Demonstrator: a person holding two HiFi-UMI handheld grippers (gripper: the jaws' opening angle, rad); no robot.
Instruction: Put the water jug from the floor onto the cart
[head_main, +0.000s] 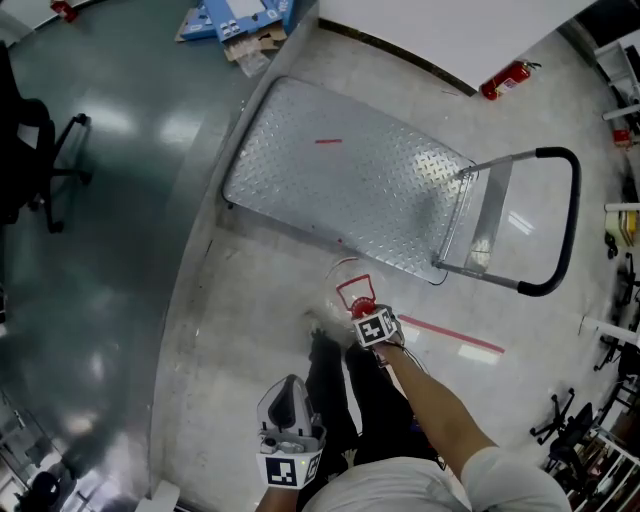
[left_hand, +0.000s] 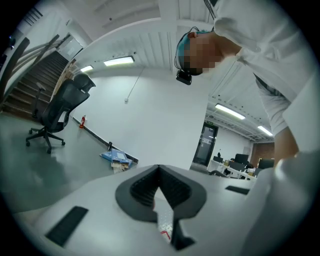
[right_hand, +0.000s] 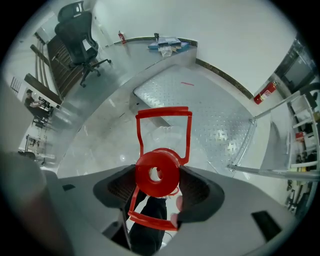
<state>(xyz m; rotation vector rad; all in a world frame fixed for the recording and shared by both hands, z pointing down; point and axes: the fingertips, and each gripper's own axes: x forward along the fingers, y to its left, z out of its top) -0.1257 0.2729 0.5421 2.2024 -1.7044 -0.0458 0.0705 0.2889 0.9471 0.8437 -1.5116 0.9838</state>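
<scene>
The water jug (head_main: 361, 306) is clear with a red cap and a red carrying handle (right_hand: 163, 115). In the head view it is over the pale floor, just short of the near edge of the cart (head_main: 350, 180). My right gripper (head_main: 368, 314) is shut on the jug's red cap (right_hand: 157, 173), one jaw on each side. The clear body is faint, and whether its base touches the floor cannot be told. My left gripper (head_main: 292, 388) is held low beside the person's legs. It is shut with nothing in it, and in the left gripper view it (left_hand: 161, 190) points out over the floor.
The cart's steel deck (right_hand: 210, 112) is bare, and its black push handle (head_main: 570, 220) is on the right. A fire extinguisher (head_main: 505, 78) lies by the far wall. An office chair (head_main: 40, 160) is on the green floor to the left, near blue boxes (head_main: 238, 18). Red tape (head_main: 450, 336) marks the floor.
</scene>
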